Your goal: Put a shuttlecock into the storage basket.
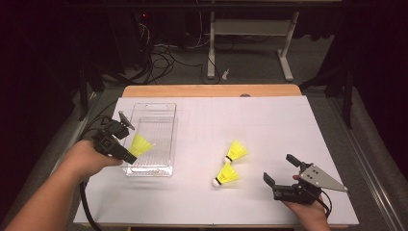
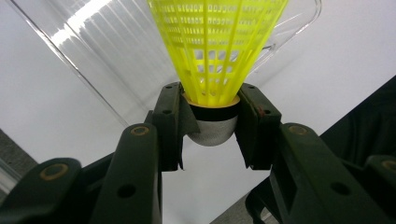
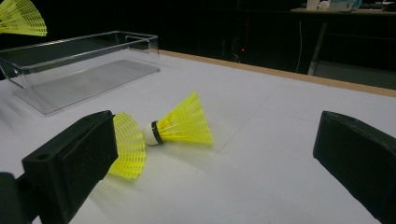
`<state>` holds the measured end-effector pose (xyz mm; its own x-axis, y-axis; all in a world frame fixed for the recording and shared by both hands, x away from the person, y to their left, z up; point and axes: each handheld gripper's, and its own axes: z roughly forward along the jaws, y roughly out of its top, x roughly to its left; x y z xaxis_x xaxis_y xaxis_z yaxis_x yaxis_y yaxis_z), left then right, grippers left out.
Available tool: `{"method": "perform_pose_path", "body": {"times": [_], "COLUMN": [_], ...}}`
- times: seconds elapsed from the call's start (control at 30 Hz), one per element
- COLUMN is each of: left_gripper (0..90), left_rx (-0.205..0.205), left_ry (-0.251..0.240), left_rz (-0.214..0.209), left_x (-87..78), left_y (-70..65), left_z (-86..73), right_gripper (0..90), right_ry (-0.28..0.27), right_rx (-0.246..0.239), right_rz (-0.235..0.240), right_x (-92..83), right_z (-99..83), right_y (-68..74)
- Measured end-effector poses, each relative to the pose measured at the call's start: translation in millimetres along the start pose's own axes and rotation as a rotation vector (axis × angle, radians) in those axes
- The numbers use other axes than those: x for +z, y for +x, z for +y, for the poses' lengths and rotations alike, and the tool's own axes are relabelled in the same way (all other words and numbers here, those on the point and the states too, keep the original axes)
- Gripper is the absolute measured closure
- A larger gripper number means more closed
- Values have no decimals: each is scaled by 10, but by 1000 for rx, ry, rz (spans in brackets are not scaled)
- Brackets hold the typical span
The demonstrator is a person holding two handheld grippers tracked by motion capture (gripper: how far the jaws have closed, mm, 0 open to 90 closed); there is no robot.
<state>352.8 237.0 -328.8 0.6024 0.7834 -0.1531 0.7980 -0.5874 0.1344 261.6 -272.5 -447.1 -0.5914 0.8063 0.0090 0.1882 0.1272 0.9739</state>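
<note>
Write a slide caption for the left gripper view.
Left gripper clamps a yellow shuttlecock by its cork above the clear tray.

A lab: floor cables (image 1: pixel 161 60), adjustable desk frame (image 1: pixel 250 33).

Bright light falls on the white table (image 1: pixel 269 125) while the room behind sits nearly black; glare streaks the clear tray (image 2: pixel 93 42) (soft blur throughout).

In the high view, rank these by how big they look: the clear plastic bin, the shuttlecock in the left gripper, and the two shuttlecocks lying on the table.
1. clear plastic bin, by far the largest.
2. The held shuttlecock and the two lying shuttlecocks look alike, so no ranking among them.
</note>
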Motion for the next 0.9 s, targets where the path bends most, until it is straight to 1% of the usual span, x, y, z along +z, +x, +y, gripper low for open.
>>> {"method": "perform_pose_path", "body": {"times": [0.03, 0.17, 0.3, 0.33, 0.5, 0.53, 0.6, 0.67, 0.9], "left_gripper": [647, 648, 647, 647, 647, 647, 647, 647, 647], "left_rx": [0, 6, -8, -14, -20, -10, -12, -17, -7], "left_ry": [5, 9, 23, 35, 36, 28, 32, 26, 26], "left_rz": [-3, 10, 22, 29, 38, 41, 43, 45, 55], "left_x": [-11, -60, -117, -148, -186, -192, -224, -258, -337], "left_y": [1, -15, 10, 26, 51, 61, 72, 83, 89], "left_z": [13, 69, 126, 154, 205, 221, 249, 278, 375], "right_gripper": [5, 5, 5, 5, 5, 5, 5, 5, 5], "right_ry": [1, -1, -2, -2, -2, -1, -2, -3, -3], "right_rx": [0, 0, 2, 2, 2, 3, 2, 3, 3], "right_rz": [0, 1, 1, 2, 6, 6, 6, 6, 6], "right_x": [1, 0, -4, -4, -1, -1, 1, 0, -3], "right_z": [0, 1, -1, -1, 1, 1, -1, -1, -1], "right_y": [0, 0, -11, -10, -3, -4, -11, -17, -17]}}
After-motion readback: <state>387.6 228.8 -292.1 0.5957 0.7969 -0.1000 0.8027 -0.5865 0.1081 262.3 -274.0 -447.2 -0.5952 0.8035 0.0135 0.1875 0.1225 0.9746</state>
